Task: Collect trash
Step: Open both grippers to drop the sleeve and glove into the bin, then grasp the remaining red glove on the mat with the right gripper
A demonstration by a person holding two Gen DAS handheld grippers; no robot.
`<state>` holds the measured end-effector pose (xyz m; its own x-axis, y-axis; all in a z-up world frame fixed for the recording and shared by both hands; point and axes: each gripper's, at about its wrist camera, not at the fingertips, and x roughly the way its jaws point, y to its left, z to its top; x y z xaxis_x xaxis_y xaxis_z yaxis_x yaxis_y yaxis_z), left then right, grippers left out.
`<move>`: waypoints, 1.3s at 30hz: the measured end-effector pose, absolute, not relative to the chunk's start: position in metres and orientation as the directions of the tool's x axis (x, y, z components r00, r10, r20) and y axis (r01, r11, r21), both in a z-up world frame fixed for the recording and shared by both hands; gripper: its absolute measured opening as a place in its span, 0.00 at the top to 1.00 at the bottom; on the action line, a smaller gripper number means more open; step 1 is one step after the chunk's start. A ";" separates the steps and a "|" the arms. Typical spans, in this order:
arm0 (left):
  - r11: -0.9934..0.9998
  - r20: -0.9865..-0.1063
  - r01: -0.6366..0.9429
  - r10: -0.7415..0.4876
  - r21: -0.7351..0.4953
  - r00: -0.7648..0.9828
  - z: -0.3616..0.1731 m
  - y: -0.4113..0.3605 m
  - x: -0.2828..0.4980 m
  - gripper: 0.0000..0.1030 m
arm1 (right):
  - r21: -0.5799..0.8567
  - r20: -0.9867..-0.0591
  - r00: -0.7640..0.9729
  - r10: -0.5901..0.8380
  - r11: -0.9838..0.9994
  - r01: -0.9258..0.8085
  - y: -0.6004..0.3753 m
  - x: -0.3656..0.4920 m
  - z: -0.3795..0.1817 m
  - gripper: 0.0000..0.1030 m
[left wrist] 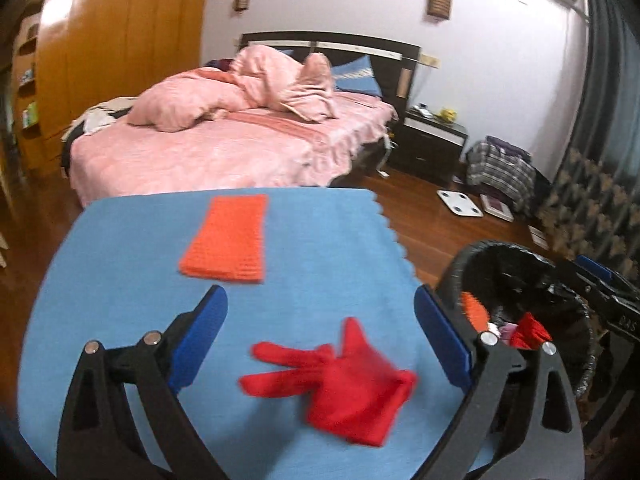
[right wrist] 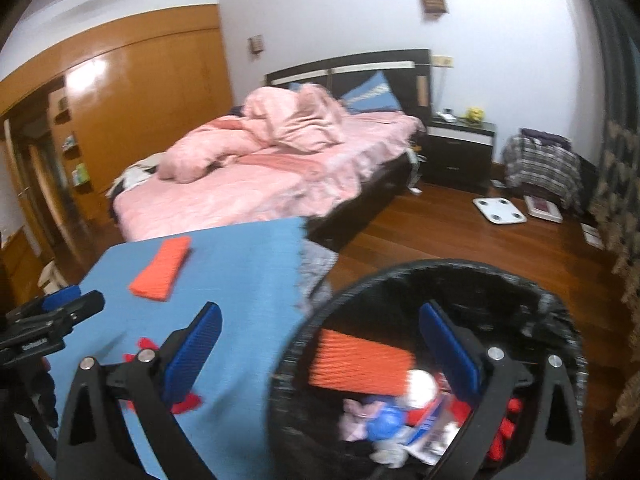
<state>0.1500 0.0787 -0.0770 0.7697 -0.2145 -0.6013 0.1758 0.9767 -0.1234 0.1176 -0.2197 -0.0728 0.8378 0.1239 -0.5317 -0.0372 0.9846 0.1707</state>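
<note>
Red glove [left wrist: 340, 384]: lies flat on the blue cloth [left wrist: 304, 240], fingers pointing left, in the left wrist view.
Left gripper [left wrist: 322, 340]: jaws spread wide and empty; the red glove sits below and between the two blue pads, touched by neither.
Orange cloth [left wrist: 226, 238]: folded on the blue cloth, beyond the left gripper's fingertips and well apart from the glove.
Trash bin [left wrist: 460, 276]: lined with a black bag, standing just beside the right edge of the blue cloth; red and orange items show inside it.
Right gripper, from the left: its dark arm and a blue pad reach in over the bin's far rim at the right edge.
Right gripper [right wrist: 320, 346]: in the right wrist view, jaws released and holding nothing; the left pad hangs over the blue cloth, the right pad over the bin's mouth.
Bin contents: a ribbed orange piece [right wrist: 360, 364], a white ball, pink, blue and red scraps, blurred.
Red glove, from the right: only red fingertips show, beside and partly behind the left finger.
Backdrop: a bed [right wrist: 248, 196] with pink bedding, on a wooden floor [right wrist: 440, 240].
</note>
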 end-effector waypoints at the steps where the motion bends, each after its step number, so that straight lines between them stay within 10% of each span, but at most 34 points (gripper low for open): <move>1: 0.980 -0.601 0.161 -0.201 -0.120 0.774 -0.077 0.087 0.149 0.11 | 0.170 -0.531 0.834 0.146 0.983 -0.064 -0.207 0.121 -0.073 0.06; 39: 0.995 -0.747 -0.059 -0.024 -0.084 0.664 -0.179 0.226 0.159 0.11 | 0.157 -0.760 0.587 0.280 0.955 -0.252 -0.020 0.167 -0.191 0.12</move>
<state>0.1588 0.2255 -0.1792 0.6639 -0.0241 -0.7474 -0.0588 0.9947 -0.0843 0.1670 -0.0203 -0.1913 0.5869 0.2797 -0.7598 -0.2515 0.9550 0.1572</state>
